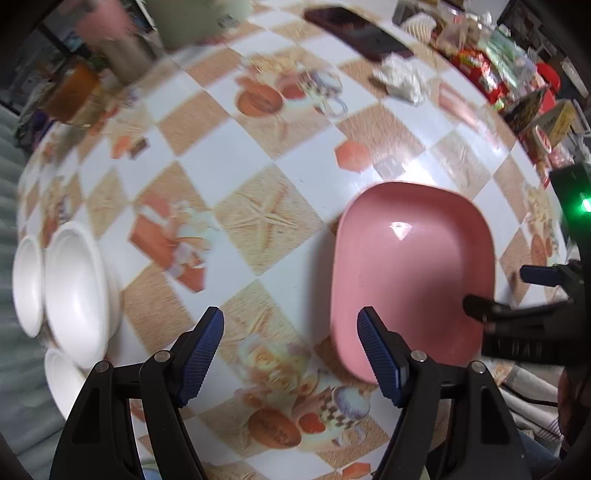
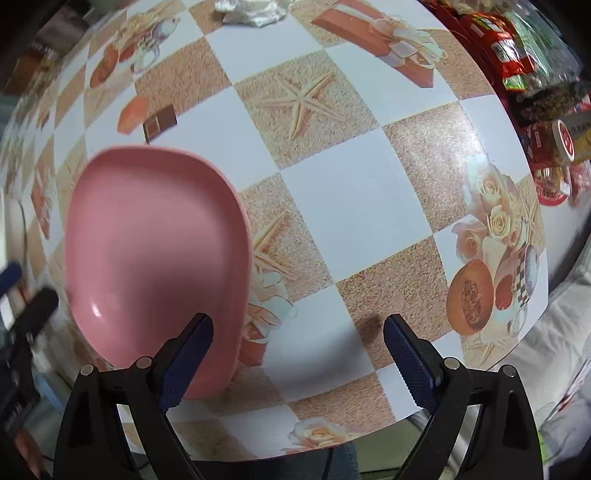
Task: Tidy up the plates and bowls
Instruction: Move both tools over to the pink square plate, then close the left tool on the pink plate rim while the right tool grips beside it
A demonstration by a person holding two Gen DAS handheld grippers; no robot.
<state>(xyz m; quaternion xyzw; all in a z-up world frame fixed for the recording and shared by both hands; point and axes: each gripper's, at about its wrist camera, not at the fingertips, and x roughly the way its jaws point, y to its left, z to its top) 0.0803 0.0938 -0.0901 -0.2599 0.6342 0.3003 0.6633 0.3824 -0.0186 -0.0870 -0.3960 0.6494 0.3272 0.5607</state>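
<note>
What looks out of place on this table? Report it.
A crumpled white tissue lies loose on the tablecloth near a dark phone, away from the dishes. The pink plate sits flat and intact, the white bowls cluster at the table's edge. Nothing is spilled or broken.

The left view is motion-blurred, so the jars (image 1: 70, 92) and the green vessel (image 1: 199, 18) at the bench's far edge stay unidentifiable. The lowest white bowl (image 1: 61, 380) is partly hidden behind the left claw (image 1: 290, 354), and the snack packets (image 2: 517, 55) run off the frame.
</note>
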